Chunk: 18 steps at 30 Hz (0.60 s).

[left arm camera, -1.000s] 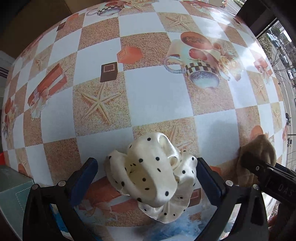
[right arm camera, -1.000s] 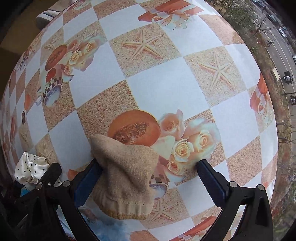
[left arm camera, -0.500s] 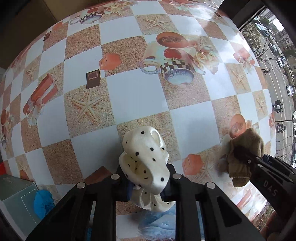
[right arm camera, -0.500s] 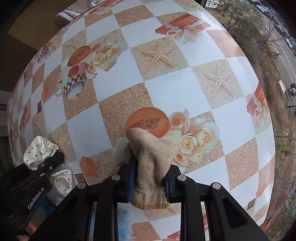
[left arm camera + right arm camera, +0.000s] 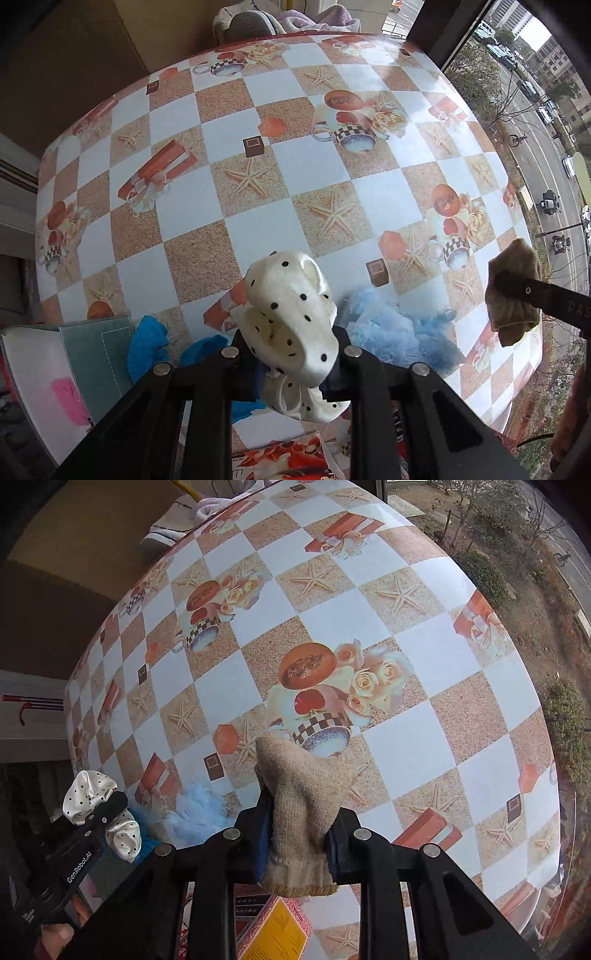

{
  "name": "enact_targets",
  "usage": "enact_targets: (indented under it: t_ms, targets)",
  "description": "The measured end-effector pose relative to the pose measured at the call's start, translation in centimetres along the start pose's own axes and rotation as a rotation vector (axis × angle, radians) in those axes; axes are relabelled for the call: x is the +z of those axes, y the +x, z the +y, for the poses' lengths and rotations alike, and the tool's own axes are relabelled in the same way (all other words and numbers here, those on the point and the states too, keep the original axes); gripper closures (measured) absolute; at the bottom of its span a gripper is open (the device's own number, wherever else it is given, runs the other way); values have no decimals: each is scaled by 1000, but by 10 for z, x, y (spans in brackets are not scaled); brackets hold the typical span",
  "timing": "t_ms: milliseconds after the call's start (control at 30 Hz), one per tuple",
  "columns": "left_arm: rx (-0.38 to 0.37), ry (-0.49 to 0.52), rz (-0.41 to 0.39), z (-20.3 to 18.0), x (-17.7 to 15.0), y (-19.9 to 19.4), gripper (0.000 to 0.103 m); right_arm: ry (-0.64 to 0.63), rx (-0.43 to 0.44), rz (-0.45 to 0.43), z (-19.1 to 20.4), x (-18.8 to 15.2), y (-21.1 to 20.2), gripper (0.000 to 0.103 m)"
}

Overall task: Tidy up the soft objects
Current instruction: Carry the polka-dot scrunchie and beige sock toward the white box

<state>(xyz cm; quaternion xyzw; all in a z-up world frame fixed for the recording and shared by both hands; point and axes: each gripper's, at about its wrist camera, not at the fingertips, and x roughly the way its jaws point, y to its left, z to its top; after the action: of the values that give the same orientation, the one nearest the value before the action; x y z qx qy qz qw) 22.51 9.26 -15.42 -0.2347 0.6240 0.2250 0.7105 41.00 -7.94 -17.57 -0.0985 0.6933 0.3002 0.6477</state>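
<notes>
A cream satin scrunchie with black dots (image 5: pixel 291 328) is pinched in my left gripper (image 5: pixel 291 369), which is shut on it and holds it off the table. The same scrunchie (image 5: pixel 88 797) shows at the lower left of the right wrist view. My right gripper (image 5: pixel 299 834) is shut on a tan knitted sock (image 5: pixel 299 797), also lifted above the table. That sock (image 5: pixel 513 291) hangs at the right edge of the left wrist view. A fluffy light-blue soft item (image 5: pixel 391 332) and a bright blue cloth (image 5: pixel 151 343) lie on the table below.
The round table (image 5: pixel 258 225) has a checkered cloth printed with starfish, cups and gift boxes. A teal and white box (image 5: pixel 74 365) stands at the lower left. A red printed box (image 5: pixel 273 926) lies under my right gripper. A chair with towels (image 5: pixel 280 22) stands behind the far edge.
Both grippers went from open around their items to shut on them, then rose; the scrunchie and the sock left the table and more of the table came into view.
</notes>
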Motion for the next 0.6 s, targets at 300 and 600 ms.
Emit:
enact_targets:
  t_ms: [300, 600]
  targets:
    - [-9, 119, 9, 3, -79, -34, 80, 36, 32, -52, 18, -60, -55, 77]
    - [-36, 212, -9, 8, -148, -74, 79, -58, 53, -109, 77, -129, -99, 77]
